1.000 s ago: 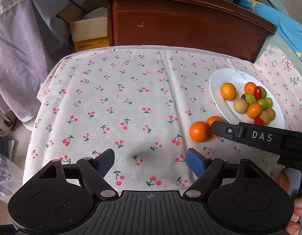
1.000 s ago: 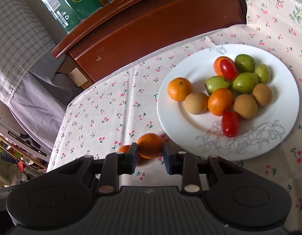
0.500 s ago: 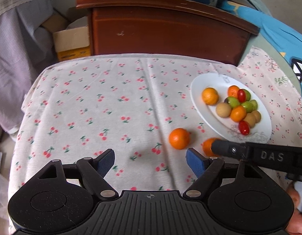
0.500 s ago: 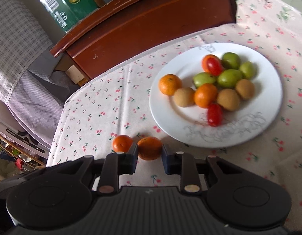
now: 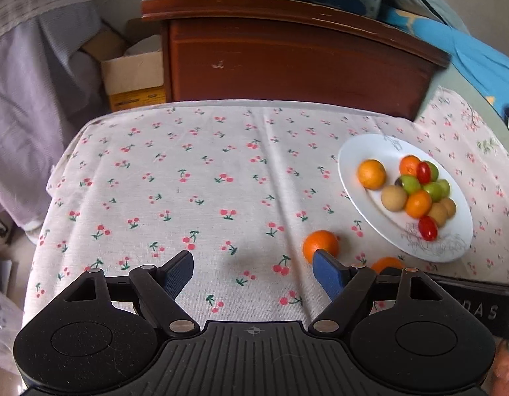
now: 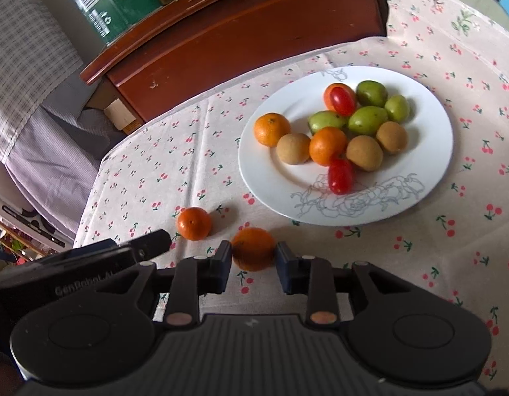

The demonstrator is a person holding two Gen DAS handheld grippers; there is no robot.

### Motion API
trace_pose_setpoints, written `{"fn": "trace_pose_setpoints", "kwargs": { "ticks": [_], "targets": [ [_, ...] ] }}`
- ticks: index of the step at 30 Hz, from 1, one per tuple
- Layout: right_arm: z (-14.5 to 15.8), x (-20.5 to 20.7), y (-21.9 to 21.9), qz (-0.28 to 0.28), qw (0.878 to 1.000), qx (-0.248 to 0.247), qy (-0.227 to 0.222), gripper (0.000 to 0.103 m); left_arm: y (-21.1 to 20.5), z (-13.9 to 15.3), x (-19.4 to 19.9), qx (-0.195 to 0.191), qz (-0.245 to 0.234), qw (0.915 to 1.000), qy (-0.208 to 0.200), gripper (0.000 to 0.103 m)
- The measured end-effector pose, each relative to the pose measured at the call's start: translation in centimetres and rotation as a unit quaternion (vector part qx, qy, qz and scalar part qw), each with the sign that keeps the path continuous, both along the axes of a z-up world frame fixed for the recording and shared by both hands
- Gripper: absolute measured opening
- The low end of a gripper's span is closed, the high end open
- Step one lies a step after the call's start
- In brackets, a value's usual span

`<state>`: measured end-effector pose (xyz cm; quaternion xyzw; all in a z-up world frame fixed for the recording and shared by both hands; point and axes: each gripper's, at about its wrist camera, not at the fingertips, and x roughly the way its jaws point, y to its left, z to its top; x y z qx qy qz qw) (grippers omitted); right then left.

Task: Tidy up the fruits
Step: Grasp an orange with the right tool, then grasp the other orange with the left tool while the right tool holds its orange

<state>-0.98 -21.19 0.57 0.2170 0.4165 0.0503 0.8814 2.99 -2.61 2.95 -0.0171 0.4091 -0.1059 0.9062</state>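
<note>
A counter (image 5: 221, 171) under a cherry-print cloth stands before a dark wooden headboard (image 5: 287, 56). Left tongs (image 5: 252, 270): released, holding nothing, with one loose orange (image 5: 320, 246) just beyond their right pad. Right tongs (image 6: 253, 264): jaws opening around a second orange (image 6: 252, 247), which sits between the pads, apparently let go on the cloth. Farther right, the white plate (image 6: 429, 165) carries the remaining fruit. Step in hand, as judged: grouping oranges beside the plate; next calls for fetching another orange from the plate.

Black claw (image 5: 252, 270), blue pads (image 5: 327, 272), silver pivot screws
</note>
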Motion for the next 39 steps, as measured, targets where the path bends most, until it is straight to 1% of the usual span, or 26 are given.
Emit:
{"fn": "trace_pose_setpoints", "kwargs": {
  "ticks": [3, 6, 8, 10, 14, 17, 19, 21, 24, 26, 28, 29, 31, 33, 34, 39],
  "targets": [
    [-0.2, 0.2, 0.3, 0.006, 1.0, -0.005, -0.004, 0.033, 0.1, -0.2, 0.1, -0.014, 0.002, 0.9999, 0.006, 0.08],
    [-0.3, 0.2, 0.6, 0.02, 1.0, -0.011, -0.003, 0.031, -0.2, -0.3, 0.0, -0.015, -0.005, 0.9999, 0.006, 0.08],
    [-0.2, 0.0, 0.6, 0.019, 1.0, -0.013, 0.0, 0.03, -0.5, -0.3, 0.0, -0.021, -0.015, 0.9997, 0.004, 0.08],
    [-0.1, -0.2, 0.6, 0.02, 1.0, -0.018, 0.007, 0.03, -1.0, -0.4, -0.1, -0.023, -0.026, 0.9994, 0.001, 0.079],
    [0.5, -0.6, -0.2, 0.007, 0.999, -0.014, 0.035, 0.03, -1.9, -0.5, -0.2, -0.021, -0.047, 0.9987, -0.006, 0.079],
    [1.0, -1.1, -1.1, 0.01, 0.999, -0.014, 0.042, 0.03, -2.5, -0.8, 0.1, -0.022, -0.055, 0.9982, -0.007, 0.079],
    [1.2, -1.5, -1.4, 0.018, 0.999, -0.024, 0.046, 0.03, -3.0, -1.2, 0.3, -0.021, -0.058, 0.9981, -0.007, 0.075],
    [1.5, -1.8, -1.7, 0.02, 0.998, -0.033, 0.044, 0.03, -3.4, -1.4, 0.4, -0.016, -0.063, 0.9978, -0.009, 0.073],
    [1.6, -1.7, -2.3, 0.007, 0.999, -0.021, 0.038, 0.03, -3.7, -1.5, 0.6, -0.023, -0.068, 0.9973, -0.012, 0.068],
    [1.5, -1.5, -2.3, 0.0, 0.999, -0.015, 0.038, 0.03, -3.8, -1.6, 0.7, -0.024, -0.068, 0.9973, -0.014, 0.062],
    [1.4, -1.3, -2.4, -0.004, 0.999, -0.013, 0.039, 0.03, -4.0, -1.7, 1.0, -0.02, -0.07, 0.9972, -0.015, 0.049],
    [1.4, -1.2, -2.4, -0.007, 0.999, -0.011, 0.039, 0.03, -4.1, -1.8, 1.0, -0.018, -0.072, 0.9971, -0.017, 0.047],
    [1.2, -1.1, -2.6, -0.012, 0.999, -0.005, 0.042, 0.03, -4.3, -1.8, 1.1, -0.015, -0.076, 0.9967, -0.021, 0.037],
    [1.2, -1.0, -2.8, -0.016, 0.999, -0.002, 0.042, 0.03, -4.3, -1.9, 1.0, -0.016, -0.08, 0.9964, -0.023, 0.028],
    [1.2, -0.9, -2.8, -0.017, 0.999, -0.002, 0.042, 0.03, -4.3, -1.9, 1.0, -0.019, -0.081, 0.9962, -0.023, 0.026],
    [1.1, -0.7, -3.1, -0.024, 0.999, 0.008, 0.043, 0.03, -4.2, -1.8, 0.9, -0.028, -0.077, 0.9964, -0.022, 0.026]
  ]
}}
